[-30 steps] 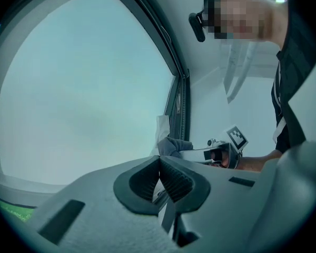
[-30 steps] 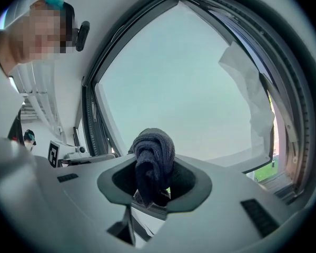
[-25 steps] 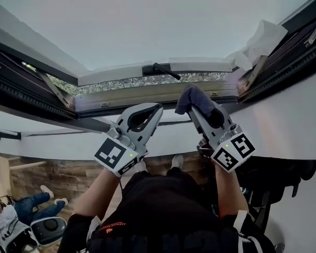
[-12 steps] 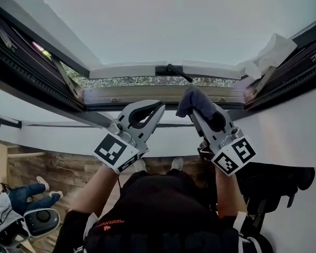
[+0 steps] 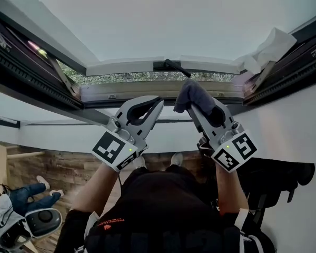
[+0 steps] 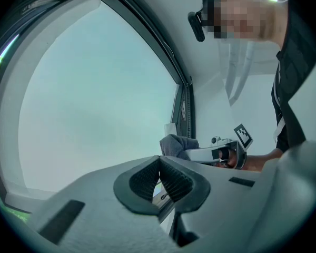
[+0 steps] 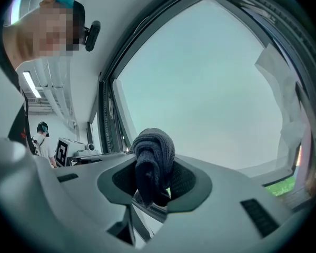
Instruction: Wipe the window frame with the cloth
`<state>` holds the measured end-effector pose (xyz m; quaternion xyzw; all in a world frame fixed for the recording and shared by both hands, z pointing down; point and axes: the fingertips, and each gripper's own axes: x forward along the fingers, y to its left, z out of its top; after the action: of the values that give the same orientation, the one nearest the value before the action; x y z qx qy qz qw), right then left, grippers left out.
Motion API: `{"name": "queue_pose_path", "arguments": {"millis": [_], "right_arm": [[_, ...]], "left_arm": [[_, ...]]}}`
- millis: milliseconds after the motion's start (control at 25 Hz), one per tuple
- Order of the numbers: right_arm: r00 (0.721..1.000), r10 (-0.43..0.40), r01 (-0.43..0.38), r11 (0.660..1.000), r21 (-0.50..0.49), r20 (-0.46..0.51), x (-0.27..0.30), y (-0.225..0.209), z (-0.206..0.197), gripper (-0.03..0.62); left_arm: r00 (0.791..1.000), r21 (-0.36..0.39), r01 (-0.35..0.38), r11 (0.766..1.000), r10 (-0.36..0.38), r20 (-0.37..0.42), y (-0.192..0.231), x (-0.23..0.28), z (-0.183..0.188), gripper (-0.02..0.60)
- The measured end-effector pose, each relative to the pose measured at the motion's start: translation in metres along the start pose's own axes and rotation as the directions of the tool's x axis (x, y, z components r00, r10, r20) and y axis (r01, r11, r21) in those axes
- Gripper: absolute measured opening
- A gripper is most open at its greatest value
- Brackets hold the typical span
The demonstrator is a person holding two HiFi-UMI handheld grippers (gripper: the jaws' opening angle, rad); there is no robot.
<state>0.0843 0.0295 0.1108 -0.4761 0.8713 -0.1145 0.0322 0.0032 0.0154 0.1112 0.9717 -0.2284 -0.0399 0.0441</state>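
The window frame [image 5: 147, 91] runs across the head view, with the tilted-open sash and its black handle [image 5: 171, 65] above it. A dark grey cloth [image 5: 191, 94] is bunched in my right gripper [image 5: 196, 106], which is shut on it just below the handle's tip. The right gripper view shows the cloth [image 7: 154, 158] folded between the pads in front of the pane. My left gripper [image 5: 159, 103] hovers beside it to the left, shut and empty, a little below the frame. In the left gripper view its tips [image 6: 159, 160] meet, and the cloth [image 6: 178, 144] shows beyond them.
A white crumpled sheet [image 5: 267, 47] hangs at the frame's upper right corner. Dark sash rails [image 5: 26, 73] slope down on the left and right. Below are a wooden floor, a person's legs [image 5: 21, 200] and a black object [image 5: 276, 177] at the right.
The right gripper has lifted the cloth slightly, nearer the handle's tip. The left gripper has stayed beside it. The view has shifted a little.
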Motion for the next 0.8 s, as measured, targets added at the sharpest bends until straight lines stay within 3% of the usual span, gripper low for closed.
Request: {"name": "queue_pose_path", "arguments": {"millis": [800], "right_arm": [[1.0, 0.004, -0.004, 1.0, 0.014, -0.011, 0.0018, -0.0057, -0.0074, 0.118]], "left_arm": [[1.0, -0.014, -0.008, 1.0, 0.008, 0.001, -0.001, 0.0061, -0.0058, 0.02]]}}
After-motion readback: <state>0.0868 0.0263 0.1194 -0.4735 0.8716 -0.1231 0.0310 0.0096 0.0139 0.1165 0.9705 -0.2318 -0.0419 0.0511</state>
